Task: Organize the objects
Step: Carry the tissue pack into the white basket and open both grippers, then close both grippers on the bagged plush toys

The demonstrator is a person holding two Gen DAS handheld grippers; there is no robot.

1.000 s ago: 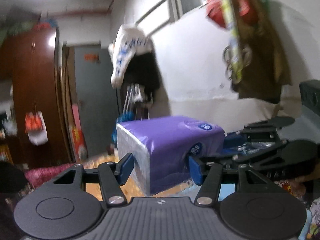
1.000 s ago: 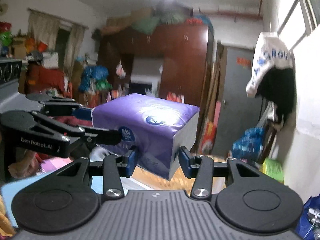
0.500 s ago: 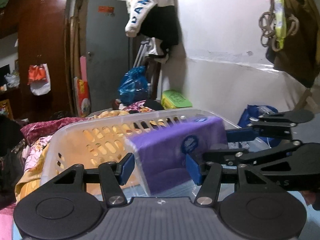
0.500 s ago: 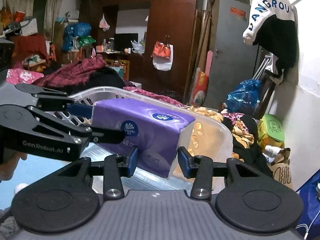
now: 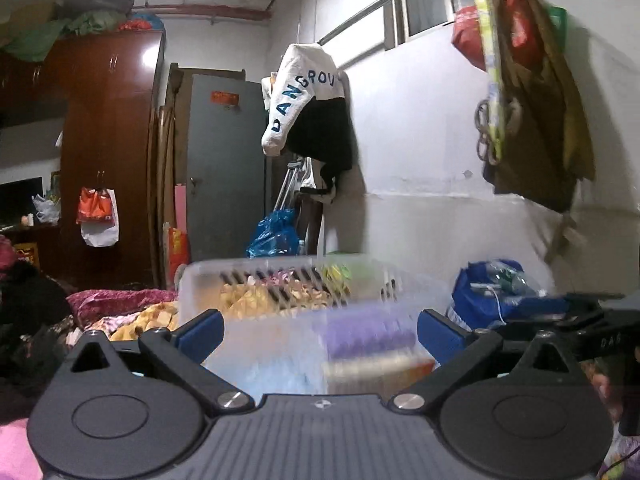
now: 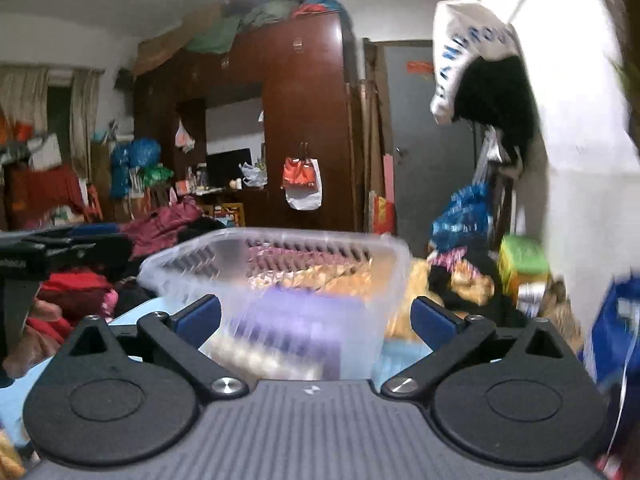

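Note:
A purple tissue pack (image 5: 366, 332) lies inside a clear plastic basket (image 5: 280, 272), seen blurred through the basket's near wall. It also shows in the right wrist view (image 6: 296, 320), in the same basket (image 6: 276, 240). My left gripper (image 5: 320, 330) is open and empty, its blue pads (image 5: 200, 330) spread wide just in front of the basket. My right gripper (image 6: 316, 318) is open and empty too, at the basket's near wall. The right gripper shows at the right edge of the left wrist view (image 5: 592, 320).
Piles of clothes (image 6: 168, 224) surround the basket on the bed. A blue bag (image 5: 492, 292) and a green box (image 6: 520, 264) stand by the white wall on the right. A wardrobe (image 6: 308, 120) and grey door (image 5: 226, 168) stand behind.
Both grippers have let go of the purple tissue pack, which now lies in the basket. Both sets of jaws have opened wide and pulled back, tilting up.

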